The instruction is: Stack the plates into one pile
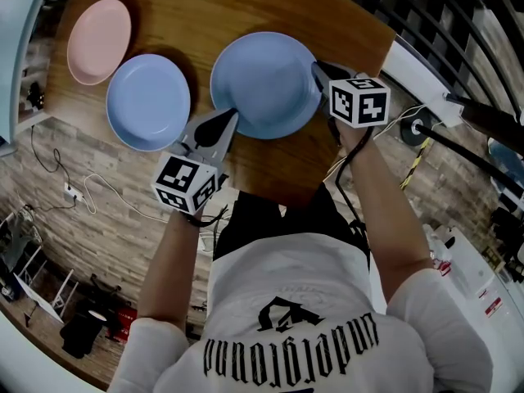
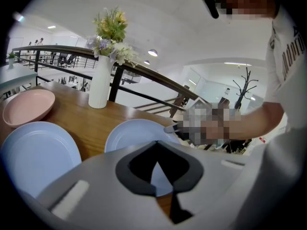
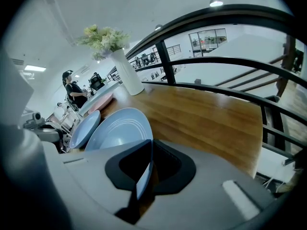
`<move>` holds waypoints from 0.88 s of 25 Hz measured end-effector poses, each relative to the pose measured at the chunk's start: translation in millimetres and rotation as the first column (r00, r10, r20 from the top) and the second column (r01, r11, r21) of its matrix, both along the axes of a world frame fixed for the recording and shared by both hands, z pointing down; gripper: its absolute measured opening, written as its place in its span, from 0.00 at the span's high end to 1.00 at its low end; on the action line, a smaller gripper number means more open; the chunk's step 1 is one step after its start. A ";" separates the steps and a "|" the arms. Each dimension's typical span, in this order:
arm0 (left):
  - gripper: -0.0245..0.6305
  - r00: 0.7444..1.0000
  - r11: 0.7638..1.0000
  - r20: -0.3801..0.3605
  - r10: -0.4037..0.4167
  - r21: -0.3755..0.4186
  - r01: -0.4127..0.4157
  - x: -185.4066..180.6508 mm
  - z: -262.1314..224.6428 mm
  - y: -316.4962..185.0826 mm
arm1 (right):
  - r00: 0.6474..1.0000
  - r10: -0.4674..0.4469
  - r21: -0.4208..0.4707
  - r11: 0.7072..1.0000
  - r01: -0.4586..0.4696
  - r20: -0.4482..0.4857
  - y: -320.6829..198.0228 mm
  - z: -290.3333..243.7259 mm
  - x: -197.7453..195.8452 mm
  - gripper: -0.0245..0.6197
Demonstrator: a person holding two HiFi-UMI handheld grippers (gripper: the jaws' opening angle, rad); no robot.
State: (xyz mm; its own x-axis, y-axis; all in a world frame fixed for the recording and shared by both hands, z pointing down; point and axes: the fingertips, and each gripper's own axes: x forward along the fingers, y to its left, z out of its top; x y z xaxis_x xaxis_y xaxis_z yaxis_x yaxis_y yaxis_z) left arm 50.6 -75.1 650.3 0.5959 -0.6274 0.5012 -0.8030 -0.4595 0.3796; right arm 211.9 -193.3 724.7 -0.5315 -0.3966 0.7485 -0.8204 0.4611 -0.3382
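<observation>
Three plates are on the round wooden table [image 1: 191,15]: a pink plate [image 1: 98,39] at the far left, a light blue plate [image 1: 149,101] beside it, and a larger light blue plate [image 1: 266,84] in the middle. My left gripper [image 1: 228,117] is shut on the larger plate's near-left rim. My right gripper [image 1: 318,70] is shut on its right rim. In the right gripper view the larger plate [image 3: 117,131] tilts, with its thin edge pinched in the right gripper [image 3: 148,147]. The left gripper view shows the left gripper [image 2: 157,147] closed on that plate [image 2: 129,133].
A white vase [image 2: 100,87] of flowers stands at the table's far side, past the pink plate [image 2: 26,107] and the second blue plate [image 2: 33,155]. A black railing [image 3: 216,61] curves round the table's far edge. Bare wood [image 3: 201,114] lies to the right.
</observation>
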 end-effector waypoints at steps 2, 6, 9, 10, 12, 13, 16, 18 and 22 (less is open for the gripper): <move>0.89 1.000 1.000 0.000 -0.001 0.004 0.001 0.4 -1.8 2.1 | 1.000 0.001 0.010 1.000 -0.001 0.007 1.3 -5.2 0.2 0.94; 0.89 1.000 1.000 -0.001 -0.003 0.011 0.003 -1.9 -6.2 7.0 | 1.000 -0.004 0.023 1.000 0.003 0.021 7.2 -15.8 -2.7 0.93; 0.89 1.000 1.000 0.001 -0.002 0.019 0.002 -3.5 -10.9 11.5 | 0.999 -0.007 0.032 0.999 0.006 0.032 13.2 -24.9 -4.2 0.93; 0.89 1.000 1.000 0.002 -0.002 0.023 0.001 -4.1 -13.1 13.0 | 0.999 -0.008 0.035 0.999 0.007 0.034 15.3 -28.5 -4.0 0.93; 0.89 1.000 1.000 0.001 -0.003 0.029 0.003 -5.3 -18.2 15.6 | 0.999 -0.009 0.042 0.999 0.007 0.036 19.9 -36.1 -2.6 0.93; 0.89 1.000 0.999 0.000 -0.004 0.032 0.004 -6.0 -20.6 16.7 | 0.999 -0.008 0.045 0.999 0.007 0.038 22.1 -40.0 -1.8 0.93; 0.89 1.000 0.999 -0.001 -0.004 0.037 0.004 -9.0 -26.5 20.0 | 0.999 -0.004 0.050 0.999 0.002 0.050 28.7 -51.1 -1.0 0.93; 0.89 1.000 0.999 0.000 -0.003 0.044 0.003 -10.2 -31.2 22.0 | 0.998 0.002 0.051 0.999 -0.005 0.063 33.2 -59.2 -0.1 0.93; 0.89 1.000 0.998 0.000 -0.001 0.067 0.001 -11.2 -49.5 26.7 | 0.997 0.013 0.073 0.997 -0.019 0.078 41.9 -84.3 4.8 0.93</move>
